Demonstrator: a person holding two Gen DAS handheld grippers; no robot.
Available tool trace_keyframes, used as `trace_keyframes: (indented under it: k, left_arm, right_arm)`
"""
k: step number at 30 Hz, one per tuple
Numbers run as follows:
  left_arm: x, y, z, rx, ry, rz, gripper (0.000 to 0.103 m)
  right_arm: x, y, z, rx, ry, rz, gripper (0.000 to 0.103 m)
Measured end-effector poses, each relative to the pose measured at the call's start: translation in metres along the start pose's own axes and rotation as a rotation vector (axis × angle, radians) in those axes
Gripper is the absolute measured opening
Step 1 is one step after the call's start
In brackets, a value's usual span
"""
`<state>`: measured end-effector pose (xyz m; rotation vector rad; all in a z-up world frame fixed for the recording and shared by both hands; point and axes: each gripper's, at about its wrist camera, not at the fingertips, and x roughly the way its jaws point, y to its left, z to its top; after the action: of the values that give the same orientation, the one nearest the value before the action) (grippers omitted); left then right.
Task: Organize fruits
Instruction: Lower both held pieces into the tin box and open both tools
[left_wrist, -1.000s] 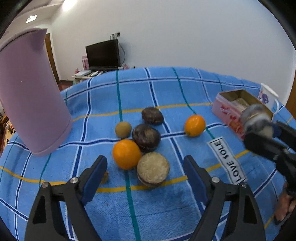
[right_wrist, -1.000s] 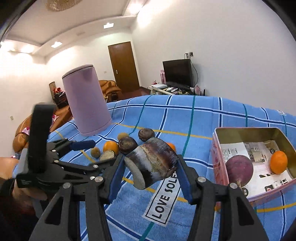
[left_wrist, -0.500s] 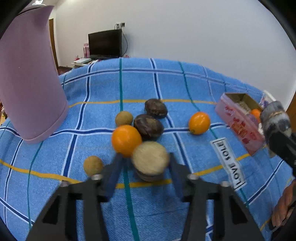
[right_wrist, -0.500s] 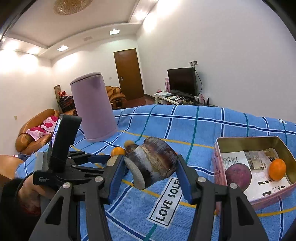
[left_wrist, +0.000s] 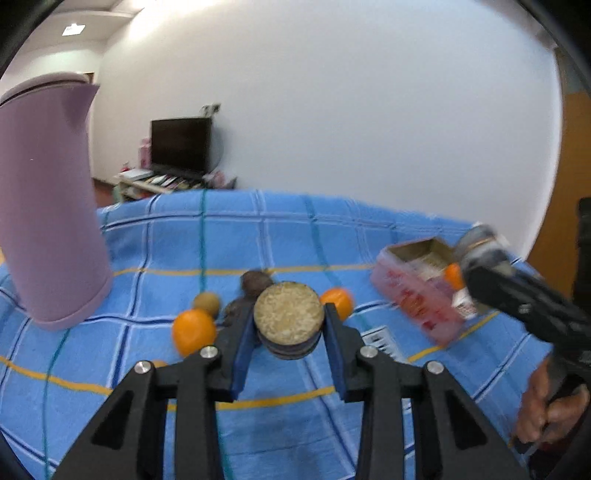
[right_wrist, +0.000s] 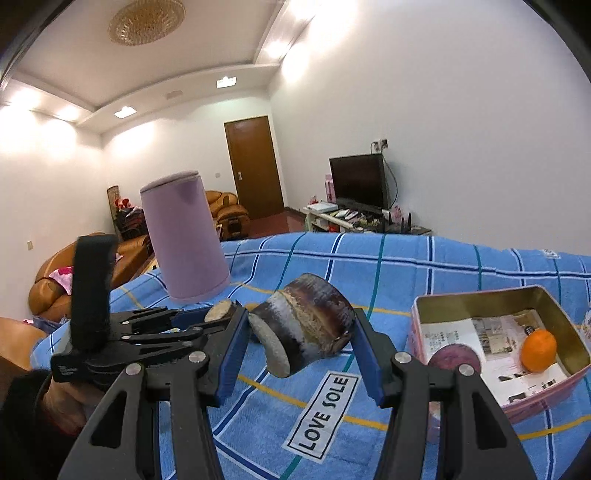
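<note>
Sorting is partly done: the pink rectangular tin box (right_wrist: 495, 302) on the blue checked cloth already holds a round purple fruit (right_wrist: 448, 356) and a small orange citrus fruit (right_wrist: 538, 350). Each hand carries one more piece. The left gripper (left_wrist: 289, 341) has its fingers closed on a dark stub with a pale fibrous cut face (left_wrist: 289, 318), held clear above the cloth. The right gripper (right_wrist: 300, 356) has its fingers clamped on a larger dark purple cut cylinder (right_wrist: 306, 326), near the box but not over it. Left on the counter are two oranges (left_wrist: 193, 331), two dark round fruits (left_wrist: 256, 282) and a small brown one (left_wrist: 206, 302), beside the tall lilac container (left_wrist: 44, 199).
</note>
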<state>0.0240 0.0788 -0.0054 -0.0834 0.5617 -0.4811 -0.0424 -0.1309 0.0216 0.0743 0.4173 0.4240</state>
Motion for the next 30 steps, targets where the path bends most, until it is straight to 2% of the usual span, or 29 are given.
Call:
trace_keyframes:
  k: [2, 5, 9, 15, 22, 30]
  left_arm:
    - [-0.003, -0.003, 0.001, 0.000, -0.027, -0.041, 0.037]
    - [-0.008, -0.012, 0.001, 0.034, -0.062, -0.060, 0.037]
    - [-0.014, -0.023, 0.001, 0.039, -0.092, -0.119, 0.037]
    - [-0.007, -0.047, 0.002, 0.054, -0.069, -0.124, 0.037]
    - [0.003, -0.085, 0.014, 0.072, -0.070, -0.152, 0.037]
    - [0.032, -0.131, 0.023, 0.120, -0.049, -0.148, 0.037]
  right_arm:
    - [-0.004, -0.002, 0.001, -0.001, -0.017, -0.011, 0.056]
    - [-0.011, -0.006, 0.004, -0.003, -0.043, -0.034, 0.056]
    - [-0.023, -0.013, 0.006, -0.042, -0.078, -0.100, 0.056]
    - [-0.035, -0.044, 0.005, -0.020, -0.070, -0.141, 0.056]
    - [-0.050, -0.094, 0.005, 0.082, -0.072, -0.158, 0.056]
    - [-0.061, -0.126, 0.008, 0.099, -0.081, -0.241, 0.056]
